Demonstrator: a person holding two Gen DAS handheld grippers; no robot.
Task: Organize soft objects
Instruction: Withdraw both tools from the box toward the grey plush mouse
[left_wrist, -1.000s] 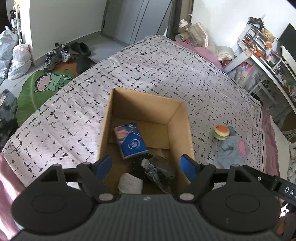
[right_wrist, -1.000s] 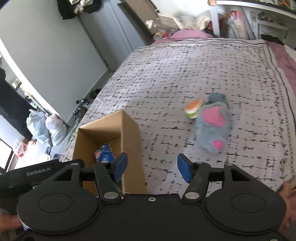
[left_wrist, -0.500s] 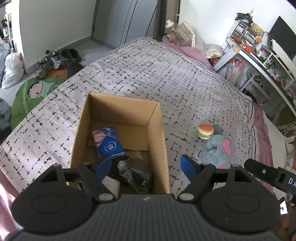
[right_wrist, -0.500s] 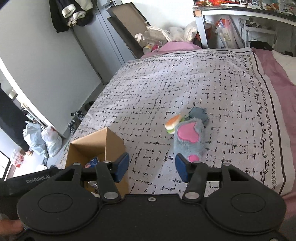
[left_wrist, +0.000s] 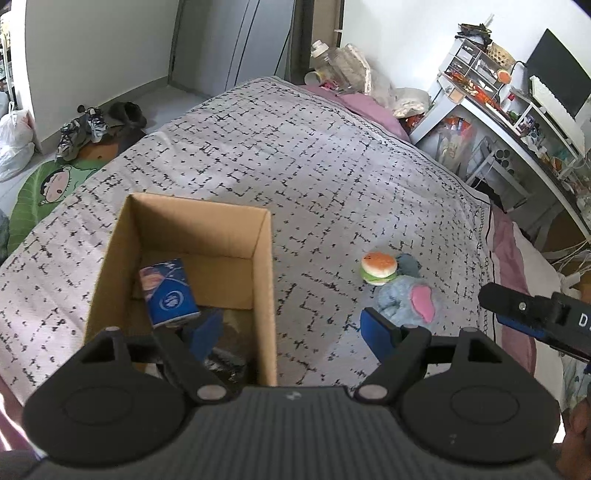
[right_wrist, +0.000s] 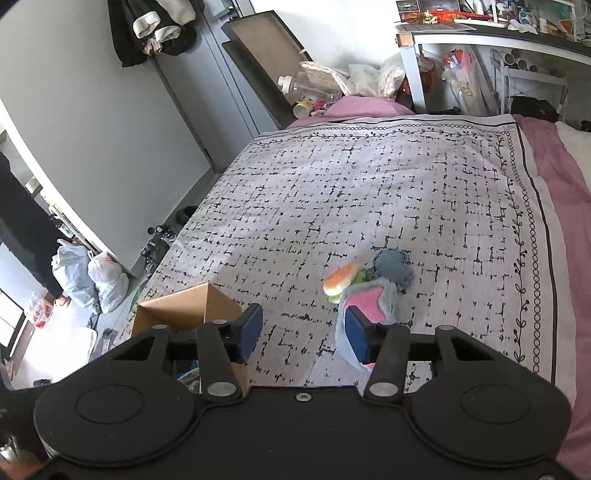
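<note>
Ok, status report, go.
Left hand-held gripper open, empty. Right hand-held gripper empty, jaws closing. Blue plush and burger toy lie on bed outside cardboard box. Nothing in the way.

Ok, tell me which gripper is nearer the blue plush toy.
Right. The right gripper, jaws closing on nothing, has one finger overlapping the blue plush toy in its view. The left gripper is open, straddling the cardboard box wall, toy to its right.
</note>
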